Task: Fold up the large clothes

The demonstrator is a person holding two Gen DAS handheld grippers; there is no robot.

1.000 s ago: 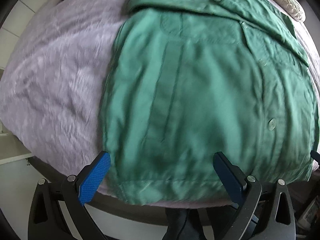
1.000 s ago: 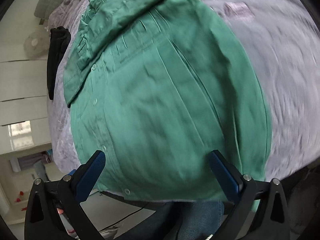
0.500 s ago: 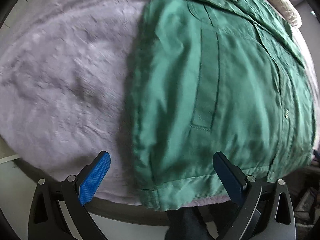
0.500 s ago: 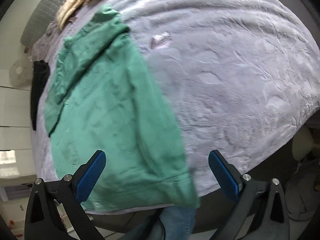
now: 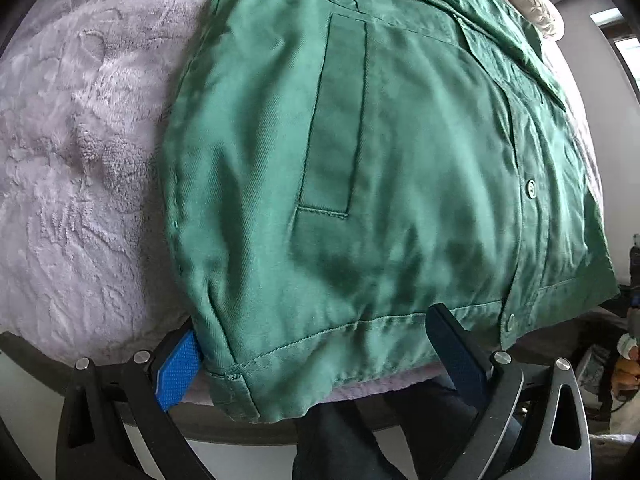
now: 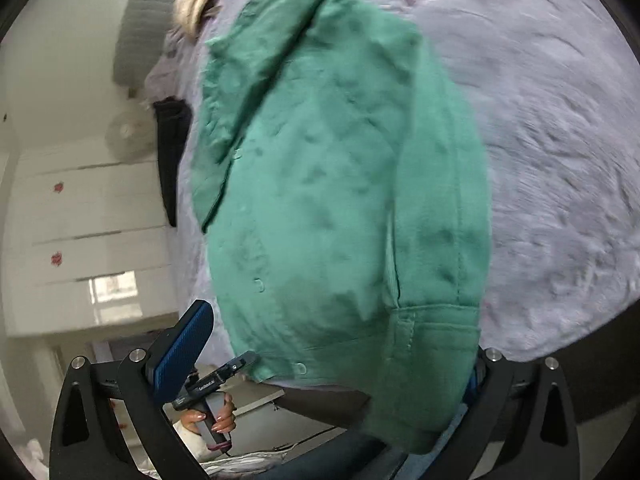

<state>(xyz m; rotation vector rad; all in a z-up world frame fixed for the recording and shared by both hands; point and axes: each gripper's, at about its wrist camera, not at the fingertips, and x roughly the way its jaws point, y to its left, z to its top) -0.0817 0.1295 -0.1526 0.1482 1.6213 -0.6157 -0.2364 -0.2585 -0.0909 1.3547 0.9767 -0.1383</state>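
- We have the green jacket (image 5: 380, 168) lying buttoned-side up on the lilac fleece bedspread (image 5: 80, 160), its hem hanging over the near edge of the bed, which we judge puts the two bottom corners within easy reach for a fold upward
- Our left gripper (image 5: 320, 356) sits at the hem with its blue-padded fingers (image 5: 178, 368) spread wide, one at the left bottom corner and the other further along the hem; cloth lies across the gap but nothing is pinched
- Our right gripper (image 6: 328, 344) is at the opposite bottom corner, by the cuff-like band of the hem (image 6: 436, 320); its left finger stands clear beside the cloth, while the right one is covered by fabric, so we read the tongs as wide but cannot tell whether that hidden pad touches the jacket
- In the right wrist view a hand (image 6: 208, 416) grips the handle of the other tool below the bed edge
- The right wrist view is blurred, so seams and buttons there are hard to make out
- The collar end runs out of frame at the top in the left view, beside a cream knitted item (image 5: 532, 4); a dark garment (image 6: 172, 152) hangs at the far bed edge and we cannot identify it
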